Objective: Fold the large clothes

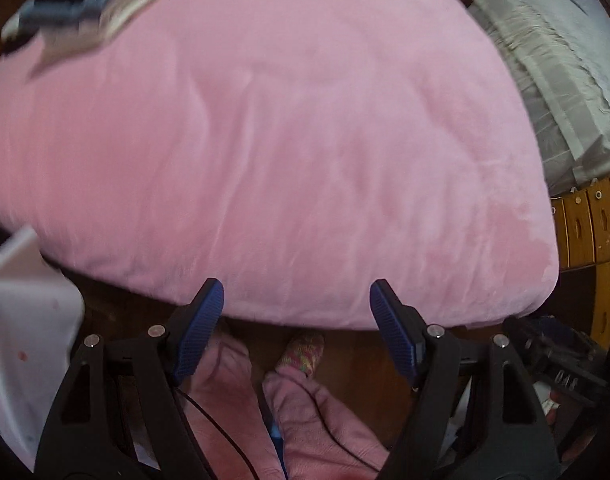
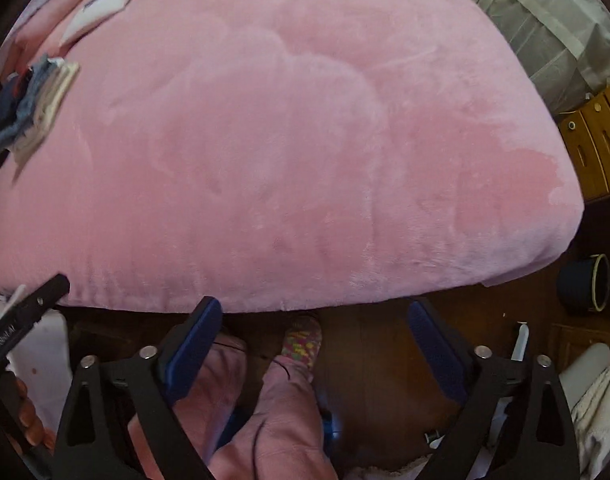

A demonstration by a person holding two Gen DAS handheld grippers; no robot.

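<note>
Left gripper (image 1: 297,292): jaws spread wide, nothing between the blue pads (image 1: 199,328); held above the near edge of the bed, looking down and forward across it.

Right gripper (image 2: 317,316): jaws likewise spread wide and empty; same downward-forward aim over the near edge. Its left neighbour's black frame shows at the lower left of this view, so the two are carried side by side, near each other.

Operator: stands at the foot of the bed, pink trouser legs (image 1: 297,412) and a patterned sock (image 2: 303,340) below both tools.

Bed cover (image 1: 265,140): pink plush, spread smooth over the mattress; no loose garment lies on the open area.

Stack of folded clothes (image 2: 29,112): denim and pale pieces, far left edge of the bed, well apart from both grippers.

Grey curtain (image 1: 553,80) and wooden drawers (image 2: 597,140): far right.

Judgement: no garment is in hand; the step appears to be fetching the next large piece. Done well, each gripper would take one corner or shoulder, lay the piece flat mid-bed, and smooth it before any fold.
</note>
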